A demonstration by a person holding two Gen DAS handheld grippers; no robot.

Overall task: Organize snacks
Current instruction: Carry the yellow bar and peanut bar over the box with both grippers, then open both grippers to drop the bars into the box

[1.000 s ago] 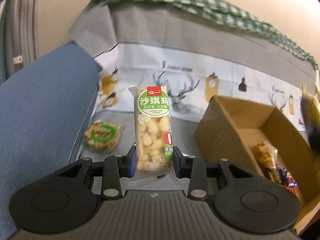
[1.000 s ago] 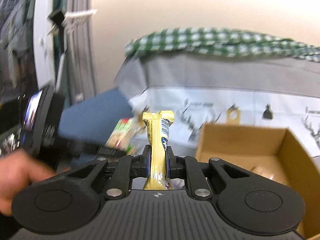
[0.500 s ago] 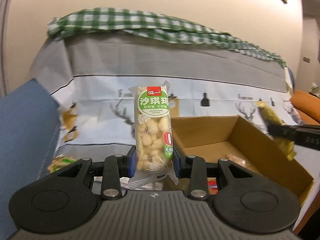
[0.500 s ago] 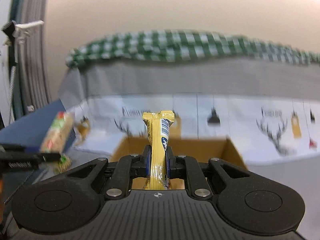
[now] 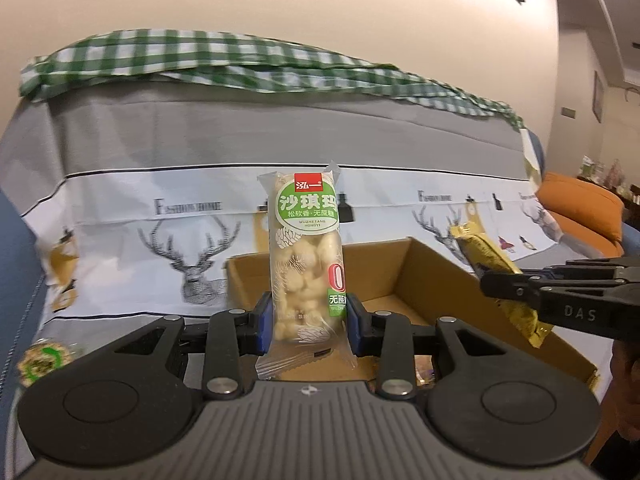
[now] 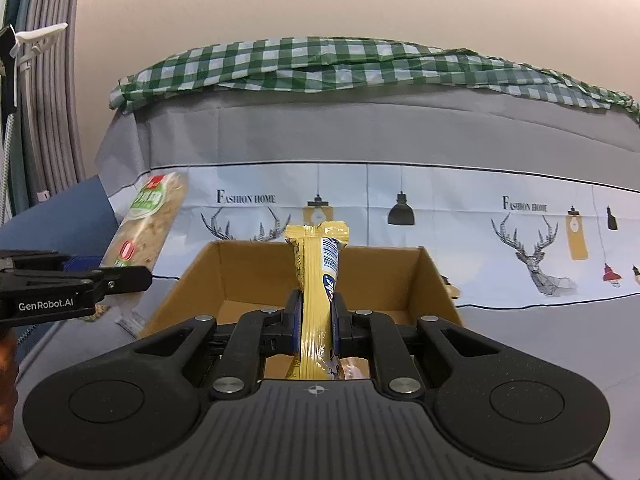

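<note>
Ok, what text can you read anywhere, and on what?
"沙琪玛", "WUZHETANG HONGYI", a big "0": clear snack pack in the left claw.
"FASHION HOME": deer-print cloth.
"GenRobot.AI": left claw's side.
"DAS": right claw's side.
Yellow bar print: too cut off to read.

Green-and-white checked cloth [image 6: 360, 64]; grey cover [image 5: 248, 136] printed with deer and lamps; brown cardboard box [image 6: 256, 272]; yellow snack bar [image 6: 318, 300]; clear, green-labelled snack pack [image 5: 306, 256].
</note>
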